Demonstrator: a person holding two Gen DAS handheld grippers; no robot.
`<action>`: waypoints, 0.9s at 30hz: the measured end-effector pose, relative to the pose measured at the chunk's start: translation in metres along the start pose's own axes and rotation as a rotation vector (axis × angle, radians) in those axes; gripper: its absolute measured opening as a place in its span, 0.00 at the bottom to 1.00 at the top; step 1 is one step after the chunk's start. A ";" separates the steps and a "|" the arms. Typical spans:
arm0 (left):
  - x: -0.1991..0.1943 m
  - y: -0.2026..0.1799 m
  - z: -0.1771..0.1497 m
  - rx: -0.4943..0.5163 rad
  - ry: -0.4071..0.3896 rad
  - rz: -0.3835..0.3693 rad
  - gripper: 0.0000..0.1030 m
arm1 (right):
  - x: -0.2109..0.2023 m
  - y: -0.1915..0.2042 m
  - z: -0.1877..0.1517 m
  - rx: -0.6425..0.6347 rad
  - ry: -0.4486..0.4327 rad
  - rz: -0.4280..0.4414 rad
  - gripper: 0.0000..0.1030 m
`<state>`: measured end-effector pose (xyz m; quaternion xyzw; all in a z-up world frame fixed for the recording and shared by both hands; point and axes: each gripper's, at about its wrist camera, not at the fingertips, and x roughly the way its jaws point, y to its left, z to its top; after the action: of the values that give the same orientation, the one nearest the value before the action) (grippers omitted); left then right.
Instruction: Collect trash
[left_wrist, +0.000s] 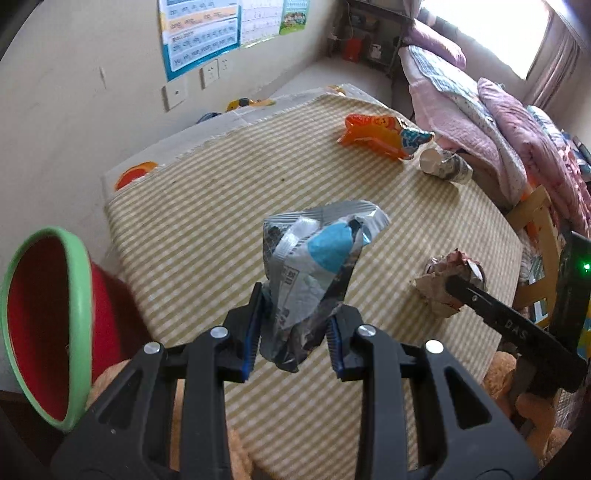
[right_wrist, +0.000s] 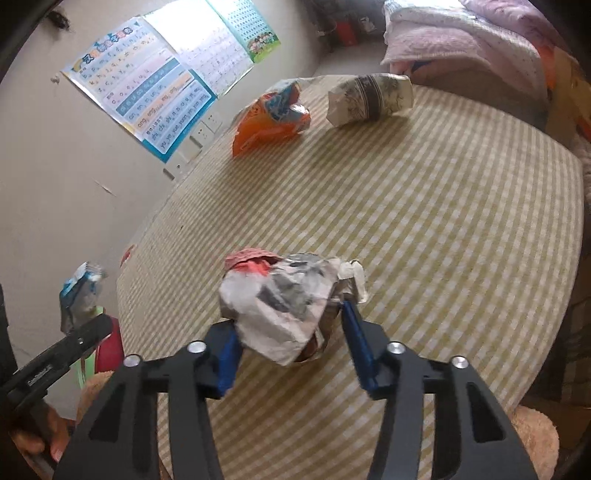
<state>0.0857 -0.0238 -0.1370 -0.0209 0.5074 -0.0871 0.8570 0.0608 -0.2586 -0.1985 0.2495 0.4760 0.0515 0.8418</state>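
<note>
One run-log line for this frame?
left gripper: shut on silver wrapper | right gripper: around crumpled paper | table: orange packet, paper cup

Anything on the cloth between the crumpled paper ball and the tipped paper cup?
No. In the right wrist view the striped cloth is bare between the paper ball and the cup.

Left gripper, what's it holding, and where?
The left gripper pinches the crumpled silver-and-blue foil wrapper by its lower end, lifted off the striped tablecloth.

Striped table (right_wrist: 443, 221): orange wrapper (right_wrist: 269, 118), paper cup (right_wrist: 369, 98).
</note>
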 end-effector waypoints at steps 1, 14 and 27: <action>-0.003 0.001 0.000 -0.003 -0.007 0.000 0.29 | -0.007 0.002 -0.001 0.011 -0.009 0.009 0.42; -0.050 0.019 -0.002 -0.018 -0.159 -0.001 0.29 | -0.093 0.062 -0.012 -0.074 -0.191 -0.006 0.43; -0.074 0.055 -0.009 -0.075 -0.213 0.013 0.30 | -0.109 0.126 -0.015 -0.197 -0.226 0.031 0.44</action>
<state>0.0503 0.0430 -0.0844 -0.0589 0.4164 -0.0597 0.9053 0.0086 -0.1787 -0.0609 0.1770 0.3671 0.0825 0.9094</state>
